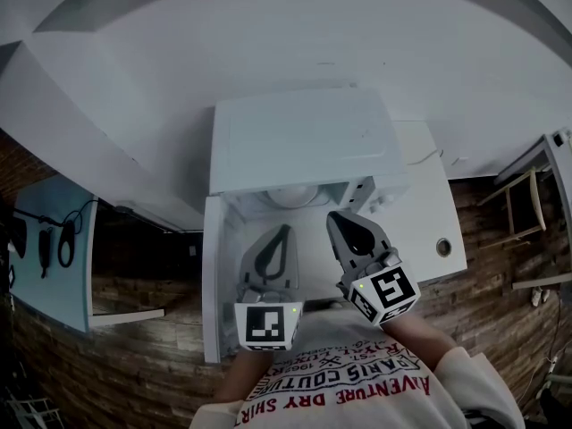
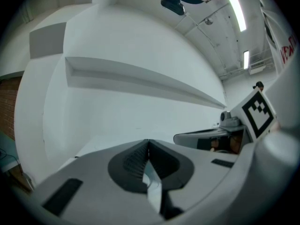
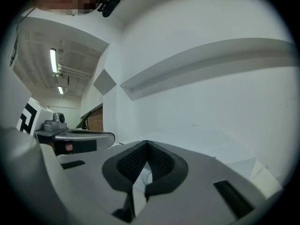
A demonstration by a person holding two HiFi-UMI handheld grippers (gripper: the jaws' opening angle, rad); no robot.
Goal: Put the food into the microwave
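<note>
We stand at a white tabletop [image 1: 429, 177] that carries a white microwave [image 1: 299, 141], its door [image 1: 213, 275] swung open toward us on the left. Both tools are level and aimed at the open mouth from the near side. The left tool [image 1: 283, 231] is pressed together with nothing between its jaws, and the right tool [image 1: 339, 216] is likewise closed and empty.

We can pick out no food anywhere on the tabletop. The only candidate is a pale round thing [image 1: 293, 197] just inside the opening, on the far side of both tips and between them. We cannot tell whether it is a dish of food or the oven's own plate. Being round, it has no long axis to line up with. It lies straight ahead, a shade closer to the left tool. If it is the food, we judge that only the door remains to be closed.
</note>
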